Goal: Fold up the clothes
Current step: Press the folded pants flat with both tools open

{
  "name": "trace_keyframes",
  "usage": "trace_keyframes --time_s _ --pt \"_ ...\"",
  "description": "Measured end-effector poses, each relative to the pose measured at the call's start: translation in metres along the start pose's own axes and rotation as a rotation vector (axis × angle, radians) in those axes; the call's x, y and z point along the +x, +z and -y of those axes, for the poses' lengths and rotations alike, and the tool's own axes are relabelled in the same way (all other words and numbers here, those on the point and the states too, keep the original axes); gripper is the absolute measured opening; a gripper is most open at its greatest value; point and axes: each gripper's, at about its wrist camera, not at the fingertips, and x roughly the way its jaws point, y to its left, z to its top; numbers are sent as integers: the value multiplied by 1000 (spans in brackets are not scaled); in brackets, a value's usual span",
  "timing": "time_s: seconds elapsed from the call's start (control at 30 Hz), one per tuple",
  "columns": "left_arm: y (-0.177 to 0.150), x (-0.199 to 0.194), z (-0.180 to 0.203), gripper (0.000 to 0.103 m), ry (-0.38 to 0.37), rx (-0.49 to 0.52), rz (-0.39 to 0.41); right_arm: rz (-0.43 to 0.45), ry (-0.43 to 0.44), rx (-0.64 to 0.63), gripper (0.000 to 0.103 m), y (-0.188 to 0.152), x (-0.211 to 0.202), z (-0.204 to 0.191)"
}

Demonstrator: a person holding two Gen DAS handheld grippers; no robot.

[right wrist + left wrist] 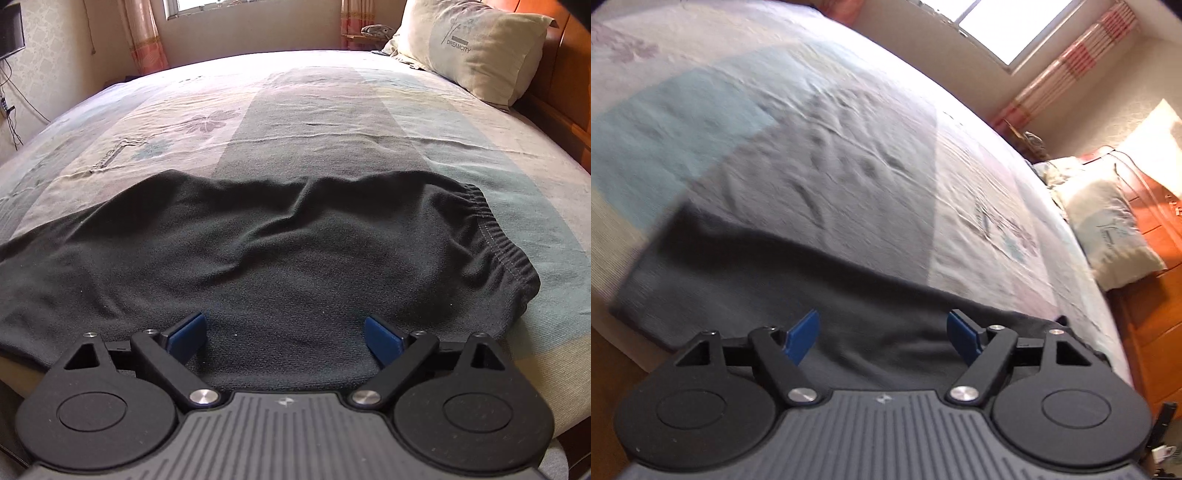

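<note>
A dark grey pair of trousers (280,254) lies flat across the near edge of the bed, its elastic waistband (498,236) at the right in the right wrist view. The same garment (798,288) shows blurred in the left wrist view. My left gripper (882,338) is open and empty, its blue pads just above the cloth near the bed's edge. My right gripper (284,338) is open and empty, hovering low over the near part of the trousers.
The bed (184,110) has a pale patterned sheet with a grey stripe. A cream pillow (476,48) lies at the head by the orange wooden headboard (561,92). A wooden cabinet (1156,314) stands beside the bed. A window and curtains (144,33) are behind.
</note>
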Motion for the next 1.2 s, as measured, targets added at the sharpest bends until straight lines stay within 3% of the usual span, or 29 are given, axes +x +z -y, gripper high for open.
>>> trace_keyframes --time_s 0.07,0.13,0.27,0.43,0.57,0.67,0.73,0.77,0.9,0.97,1.2 --pt "-9 10 -3 76 -18 -11 -43 0 10 9 95 0 -1 3" --pt "-15 4 -11 77 -30 -14 -19 1 22 21 95 0 -2 6" --pt "-5 -18 -33 77 123 -37 60 0 33 35 96 1 -1 9" --pt "13 -23 -25 76 201 -33 64 -5 12 8 98 1 0 2" --pt "3 -14 -4 81 63 9 5 -11 8 5 98 2 0 1" --pt "-11 0 6 82 62 49 -58 -18 7 2 98 3 1 1" --pt "-19 -3 3 83 75 38 -53 -21 6 -7 98 2 0 1" --pt "-21 -6 1 83 93 27 -48 -23 7 -10 98 2 0 1" --pt "-16 -22 -6 83 280 19 -56 -22 15 -12 100 1 0 2" --pt "-8 -31 -7 83 304 46 -29 -23 11 -21 103 0 2 -1" --pt "41 -19 -24 84 180 -12 74 -29 -9 -37 103 0 4 -6"
